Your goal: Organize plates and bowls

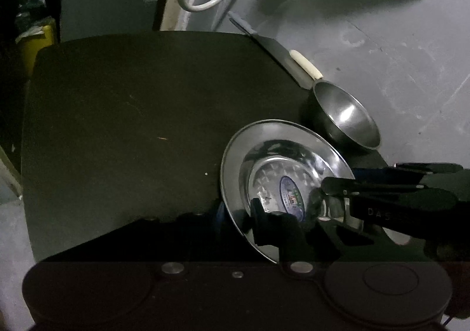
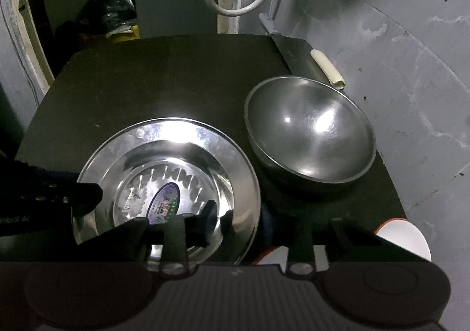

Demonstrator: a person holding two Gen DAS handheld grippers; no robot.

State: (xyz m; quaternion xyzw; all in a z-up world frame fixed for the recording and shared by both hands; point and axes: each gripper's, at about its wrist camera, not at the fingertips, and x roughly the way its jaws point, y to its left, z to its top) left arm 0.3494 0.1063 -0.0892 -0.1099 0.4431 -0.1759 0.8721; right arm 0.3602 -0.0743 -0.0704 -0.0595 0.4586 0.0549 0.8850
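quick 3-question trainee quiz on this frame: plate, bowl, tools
1. True or false: the bowl is stacked inside the plate.
2. What shows at the middle of the plate? A) an oval sticker label B) a spoon C) food scraps
3. In the right wrist view, which tool reaches in over the plate's left rim?

Key:
1. False. The bowl stands on the table beside the plate, on its far right.
2. A
3. The left tool.
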